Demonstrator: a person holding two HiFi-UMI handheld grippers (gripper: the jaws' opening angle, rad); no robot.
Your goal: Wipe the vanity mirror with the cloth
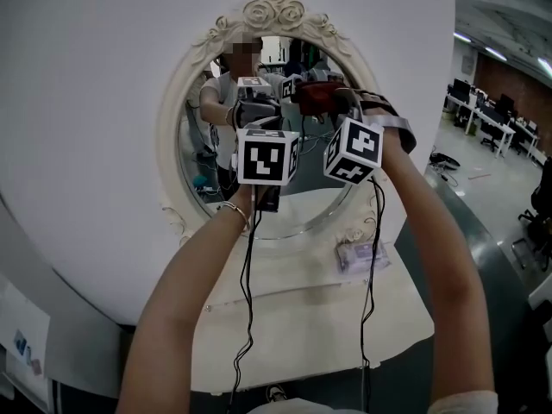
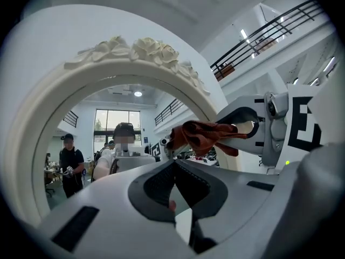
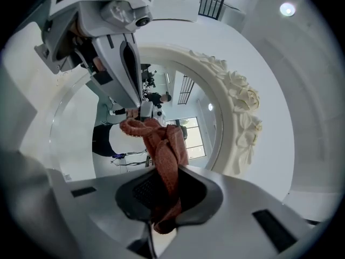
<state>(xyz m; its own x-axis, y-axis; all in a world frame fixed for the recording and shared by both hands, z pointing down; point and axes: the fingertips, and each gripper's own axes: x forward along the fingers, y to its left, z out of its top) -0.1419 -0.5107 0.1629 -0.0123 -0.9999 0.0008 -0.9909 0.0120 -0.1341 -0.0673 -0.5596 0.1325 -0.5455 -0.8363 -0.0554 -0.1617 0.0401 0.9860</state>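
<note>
The oval vanity mirror (image 1: 304, 203) has a white frame (image 1: 184, 102) topped with carved roses and hangs on a round white panel. Both grippers are raised close to its glass. My right gripper (image 1: 332, 102) is shut on a reddish-brown cloth (image 1: 314, 96), whose bunched end lies at the upper glass. From the right gripper view the cloth (image 3: 164, 155) rises from between the jaws toward the mirror (image 3: 194, 123). My left gripper (image 1: 259, 115) sits just left of it, jaws shut with nothing in them. The cloth (image 2: 205, 136) shows right of the left gripper (image 2: 173, 165).
A white vanity top (image 1: 285, 317) juts out below the mirror, with a small clear packet (image 1: 362, 254) on its right side. Black cables (image 1: 246, 317) hang from both grippers. Office desks and chairs (image 1: 492, 119) stand far right. People are reflected in the mirror.
</note>
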